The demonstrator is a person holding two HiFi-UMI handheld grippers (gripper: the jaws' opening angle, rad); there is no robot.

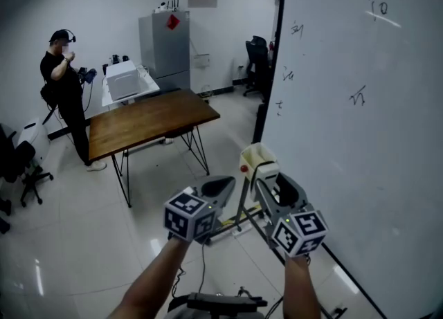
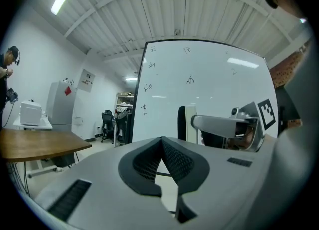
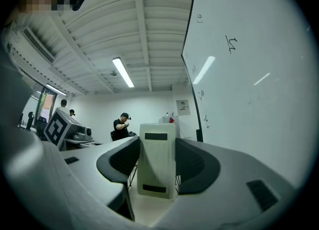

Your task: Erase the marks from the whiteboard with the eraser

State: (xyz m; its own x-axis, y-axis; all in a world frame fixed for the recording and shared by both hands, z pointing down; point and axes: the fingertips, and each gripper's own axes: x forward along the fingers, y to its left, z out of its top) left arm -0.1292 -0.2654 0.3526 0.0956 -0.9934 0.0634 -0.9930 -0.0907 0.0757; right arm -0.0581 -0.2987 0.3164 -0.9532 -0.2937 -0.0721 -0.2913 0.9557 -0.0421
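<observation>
**Holding the eraser short of the whiteboard: marks not yet touched**

**Head view.** The right gripper (image 1: 266,180) stands at lower centre, its jaws clamped on the cream eraser (image 1: 258,160), which sticks up past the jaw tips. The whiteboard (image 1: 360,158) fills the right of the frame, and eraser and board are apart. Handwritten marks (image 1: 358,95) sit at upper centre and upper right, all higher than the eraser. The left gripper (image 1: 223,187) is just left of centre, away from the board.

Judgement: the step in hand is the approach. It should go well if the eraser is raised to the topmost marks, turned so its wiping face lies flat on the board, and pressed evenly through each stroke. The board's right and lower parts are cut off, so marks there cannot be ruled out.

**Left gripper view.** The jaws are closed tip to tip with nothing between them. At centre right a dark strip runs along one side of the eraser. It is possibly the felt, but too small to confirm.

**Right gripper view.** The eraser stands upright between both pads, held by its long sides. A cream face with two dark slots is turned to the camera. The board runs up the right of the frame at a steep angle, and its marks are tiny. Streaks of glare could hide faint ones. The wiping face is not visible here.
</observation>
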